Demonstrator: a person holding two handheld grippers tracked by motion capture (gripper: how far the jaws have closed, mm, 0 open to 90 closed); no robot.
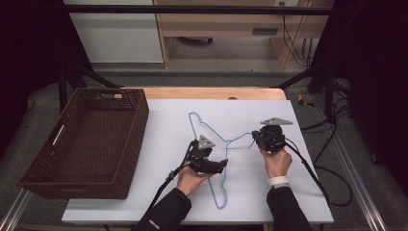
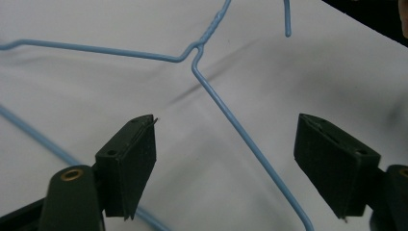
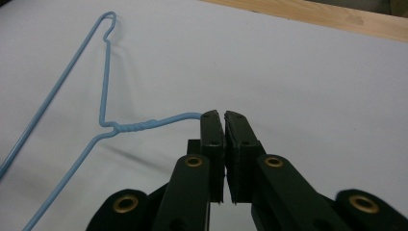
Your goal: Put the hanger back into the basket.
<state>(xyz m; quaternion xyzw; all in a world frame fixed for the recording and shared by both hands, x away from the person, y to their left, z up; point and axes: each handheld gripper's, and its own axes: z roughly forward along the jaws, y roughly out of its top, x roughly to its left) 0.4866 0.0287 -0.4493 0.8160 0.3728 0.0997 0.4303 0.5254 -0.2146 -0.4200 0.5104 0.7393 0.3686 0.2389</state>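
A blue wire hanger (image 1: 226,141) lies flat on the white table cover (image 1: 288,192). My right gripper (image 1: 254,137) is shut on the hanger's hook, just right of the twisted neck. In the right gripper view the hook wire (image 3: 183,116) runs into the closed jaws of that gripper (image 3: 224,115). My left gripper (image 1: 222,164) is held over the hanger's lower arm, open. In the left gripper view its jaws (image 2: 226,159) stand wide apart, with one arm of the hanger (image 2: 231,120) passing between them, untouched.
A dark brown woven basket (image 1: 133,137) with nothing in it stands at the table's left. A strip of wooden tabletop (image 1: 211,93) shows beyond the cover's far edge. Cables (image 1: 308,168) trail from both grippers toward the person.
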